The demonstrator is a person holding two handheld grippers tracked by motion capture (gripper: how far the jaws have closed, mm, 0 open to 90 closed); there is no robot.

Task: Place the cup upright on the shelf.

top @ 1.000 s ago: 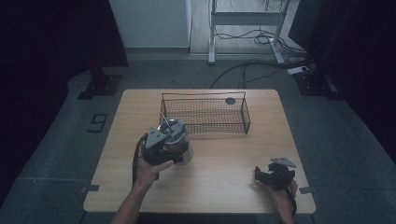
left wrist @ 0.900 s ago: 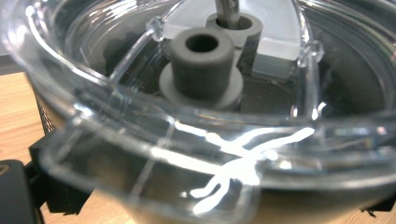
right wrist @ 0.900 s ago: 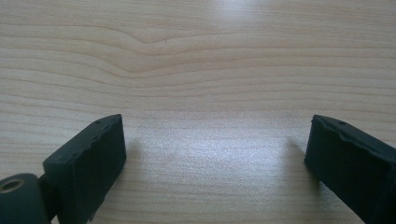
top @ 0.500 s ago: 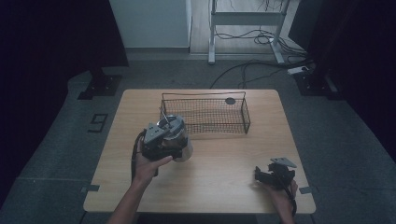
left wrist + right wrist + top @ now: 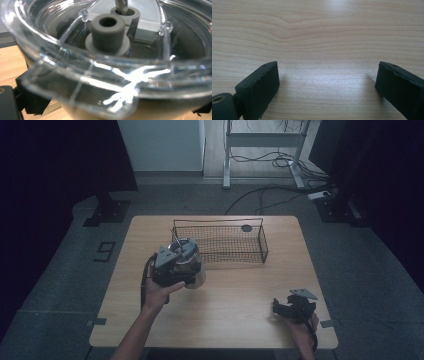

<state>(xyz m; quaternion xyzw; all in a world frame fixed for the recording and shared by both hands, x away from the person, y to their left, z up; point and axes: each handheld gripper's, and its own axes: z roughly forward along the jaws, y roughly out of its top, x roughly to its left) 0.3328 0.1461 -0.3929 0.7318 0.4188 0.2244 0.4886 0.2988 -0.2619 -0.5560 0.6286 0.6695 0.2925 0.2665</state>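
Two grippers share the job unevenly. Left gripper (image 5: 176, 270) pinches a clear plastic bowl (image 5: 190, 262) by its rim, lifted off the table (image 5: 240, 320), at seven o'clock from the wire basket (image 5: 220, 242). Right gripper (image 5: 295, 307) rests at five o'clock, jaws spread on nothing. Carrying looks underway; next, I judge, lift the bowl over the basket's near wall and lower it inside.

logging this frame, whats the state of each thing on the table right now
clear bowl: held off the table in the left tongs, near the basket's left end
basket: upright on the table, one small dark disc at its far right
right tongs: open, nothing between them, resting low over bare table
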